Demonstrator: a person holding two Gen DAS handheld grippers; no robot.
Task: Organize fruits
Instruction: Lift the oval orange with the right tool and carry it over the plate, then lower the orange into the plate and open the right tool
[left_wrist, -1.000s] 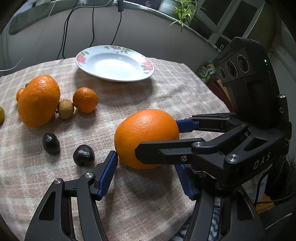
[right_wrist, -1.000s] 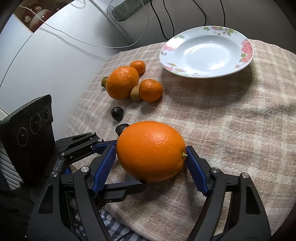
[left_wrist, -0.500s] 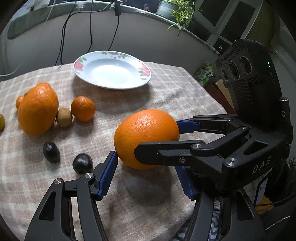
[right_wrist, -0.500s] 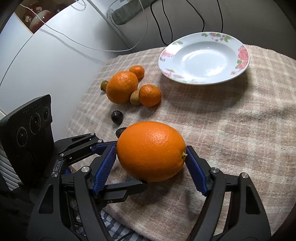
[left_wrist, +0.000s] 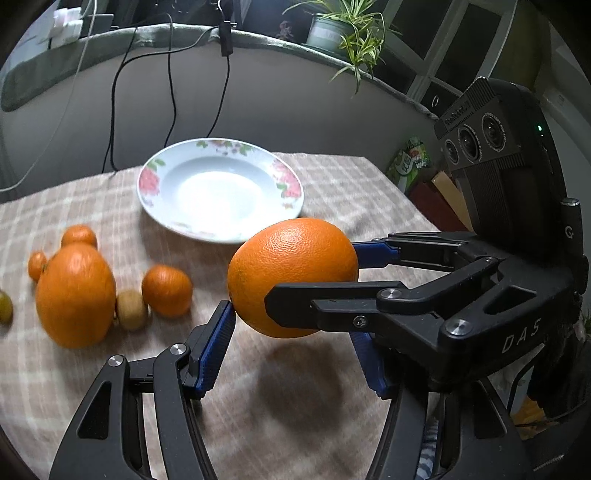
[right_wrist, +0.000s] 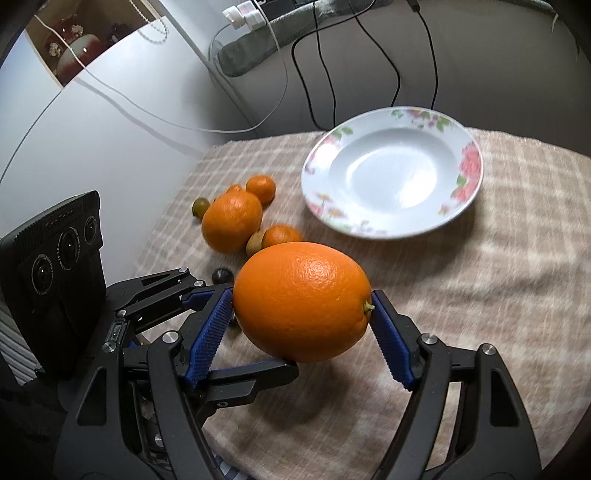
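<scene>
My right gripper (right_wrist: 301, 317) is shut on a big orange (right_wrist: 301, 301) and holds it above the checked cloth; its shadow lies below. In the left wrist view the same orange (left_wrist: 291, 275) sits between the right gripper's fingers, which cross in from the right. My left gripper (left_wrist: 295, 347) is open, with its left pad (left_wrist: 214, 347) just beside the orange. A white flowered plate (right_wrist: 391, 140) stands empty at the back, also in the left wrist view (left_wrist: 221, 162). Another big orange (left_wrist: 75, 295), small mandarins (left_wrist: 167, 290) and a kiwi (left_wrist: 132, 314) lie at the left.
A dark plum (right_wrist: 221, 275) lies behind the left gripper's fingers. A greenish fruit (right_wrist: 200, 206) sits by the fruit group. Cables hang down the wall behind the table. The table edge drops off at the right, with boxes (left_wrist: 432, 192) on the floor.
The right gripper has lifted the big orange off the cloth, and both grippers have risen and tilted up. The plate and loose fruits now sit lower in both views.
</scene>
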